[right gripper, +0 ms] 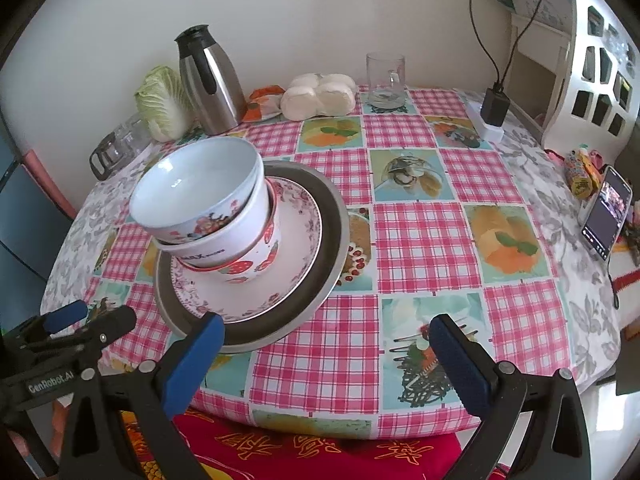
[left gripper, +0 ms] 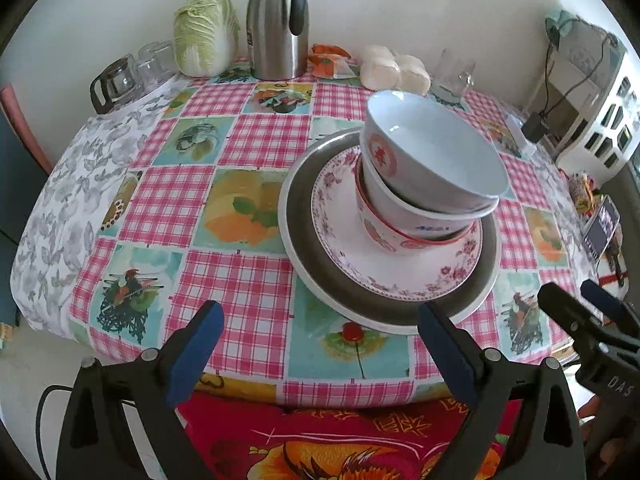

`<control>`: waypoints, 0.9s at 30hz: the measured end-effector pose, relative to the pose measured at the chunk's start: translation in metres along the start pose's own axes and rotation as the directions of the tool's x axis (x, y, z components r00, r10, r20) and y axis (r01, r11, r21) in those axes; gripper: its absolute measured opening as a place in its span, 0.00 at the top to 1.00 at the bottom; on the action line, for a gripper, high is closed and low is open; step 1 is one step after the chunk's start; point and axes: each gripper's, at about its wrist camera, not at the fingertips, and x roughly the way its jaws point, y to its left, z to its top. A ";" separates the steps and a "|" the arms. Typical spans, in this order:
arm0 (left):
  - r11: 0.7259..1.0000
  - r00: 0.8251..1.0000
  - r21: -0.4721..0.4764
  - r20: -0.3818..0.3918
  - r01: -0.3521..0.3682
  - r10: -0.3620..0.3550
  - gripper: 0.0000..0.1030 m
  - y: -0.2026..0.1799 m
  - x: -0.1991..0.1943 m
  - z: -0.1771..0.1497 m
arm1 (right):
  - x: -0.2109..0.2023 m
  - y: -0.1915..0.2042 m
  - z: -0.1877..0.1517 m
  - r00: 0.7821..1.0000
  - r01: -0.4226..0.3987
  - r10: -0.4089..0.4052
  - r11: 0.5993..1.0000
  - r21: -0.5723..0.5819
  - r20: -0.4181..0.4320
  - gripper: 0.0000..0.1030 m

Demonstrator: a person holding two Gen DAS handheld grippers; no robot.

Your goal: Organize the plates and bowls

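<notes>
Plates and bowls: one stack, standing on the tabletop near its front edge, apart from both grippers.

Left gripper: jaws wide, holding nothing; blue pads hover just short of the stack's near rim, the right-hand pad overlapping the metal plate's edge in the left wrist view. Contact cannot be told.

Right gripper: jaws wide, empty; the stack lies to the left of its axis, with the left pad against the metal rim in the right wrist view. Both grippers flank the stack from the front, probably so either can reach it.

Metal plate: largest piece, at the bottom, resting on the cloth; a broad base suits carrying the rest.

Floral plate: smaller, pink-patterned rim, nested inside the metal plate.

Red-rimmed bowl: sits on the floral plate, off-centre toward the far side.

White bowl with blue lettering: nested in the red-rimmed bowl.

Top bowl: white with red medallion, tilted rather than level, not fully seated in the bowl below. Judged the least secure piece; it may slide if the stack is jolted.

Ordering runs large to small, upward; the task looks largely done, bar straightening that top bowl.

Behind, by the wall: steel thermos, cabbage, buns, glass mug.
</notes>
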 end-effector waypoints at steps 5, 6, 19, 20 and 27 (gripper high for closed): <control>1.000 1.000 0.024 0.002 -0.018 0.018 0.06 -0.005 0.000 -0.001 | 0.001 -0.002 -0.001 1.000 0.000 0.000 1.000 0.004 -0.001 0.00; 0.999 1.000 0.026 -0.001 -0.021 0.021 0.06 -0.005 0.000 -0.001 | 0.001 -0.002 -0.001 1.000 -0.001 0.001 1.000 0.003 -0.002 0.00; 1.000 0.999 0.013 -0.026 -0.029 0.029 0.06 -0.002 0.004 -0.001 | 0.005 -0.005 -0.002 1.000 0.000 0.001 1.000 0.021 -0.017 0.00; 1.000 0.999 0.010 -0.027 -0.027 0.027 0.06 -0.002 0.004 -0.001 | 0.005 -0.005 -0.003 1.000 0.001 0.000 1.000 0.023 -0.019 0.00; 0.999 0.999 -0.011 -0.031 -0.040 0.039 0.06 0.003 0.006 0.000 | 0.005 -0.007 -0.003 1.000 0.001 -0.001 1.000 0.030 -0.020 0.00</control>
